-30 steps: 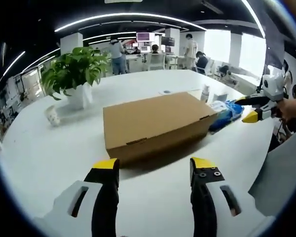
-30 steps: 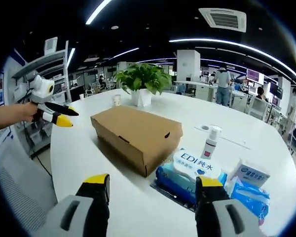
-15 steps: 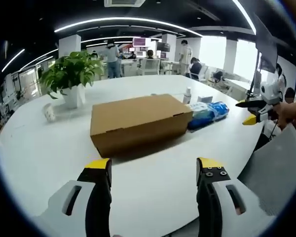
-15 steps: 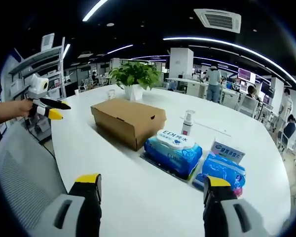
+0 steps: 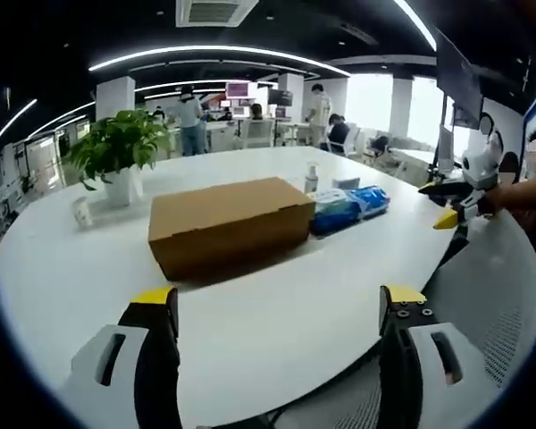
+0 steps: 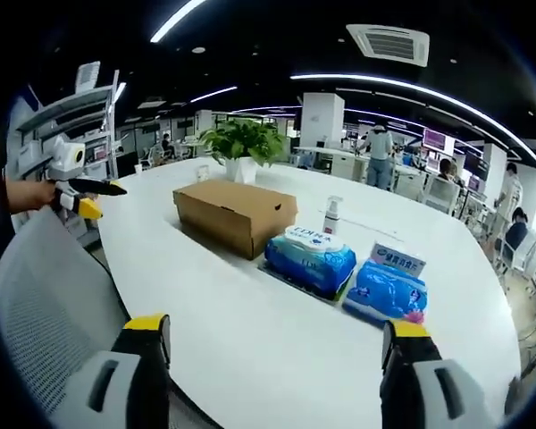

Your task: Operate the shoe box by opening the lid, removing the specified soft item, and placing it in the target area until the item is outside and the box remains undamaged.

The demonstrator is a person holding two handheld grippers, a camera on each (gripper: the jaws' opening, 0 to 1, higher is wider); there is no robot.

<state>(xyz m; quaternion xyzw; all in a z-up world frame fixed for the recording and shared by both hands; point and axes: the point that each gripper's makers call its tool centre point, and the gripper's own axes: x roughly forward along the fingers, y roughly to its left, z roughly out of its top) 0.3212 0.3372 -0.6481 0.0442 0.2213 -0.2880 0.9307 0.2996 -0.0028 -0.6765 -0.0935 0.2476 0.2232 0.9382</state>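
Note:
A brown cardboard shoe box (image 5: 228, 223) (image 6: 235, 213) lies shut on the white round table (image 5: 277, 304) (image 6: 250, 313). My left gripper (image 5: 277, 308) stands open near the table's edge, well short of the box, with nothing between its jaws. My right gripper (image 6: 272, 331) is open too, off the other side of the table and far from the box. Each gripper shows small in the other's view: the right gripper (image 5: 447, 206) at the right and the left gripper (image 6: 85, 198) at the left, each held in a hand.
Two blue wet-wipe packs (image 6: 311, 261) (image 6: 384, 288) and a pump bottle (image 6: 333, 216) lie beside the box. A potted plant (image 5: 118, 154) and a paper cup (image 5: 82, 211) stand beyond it. A grey mesh chair back (image 6: 45, 304) (image 5: 491, 304) is close by. People are at desks behind.
Both views have drawn back from the table, so the box looks smaller and farther off. The jaws of both grippers stand a little wider apart. The box has not moved.

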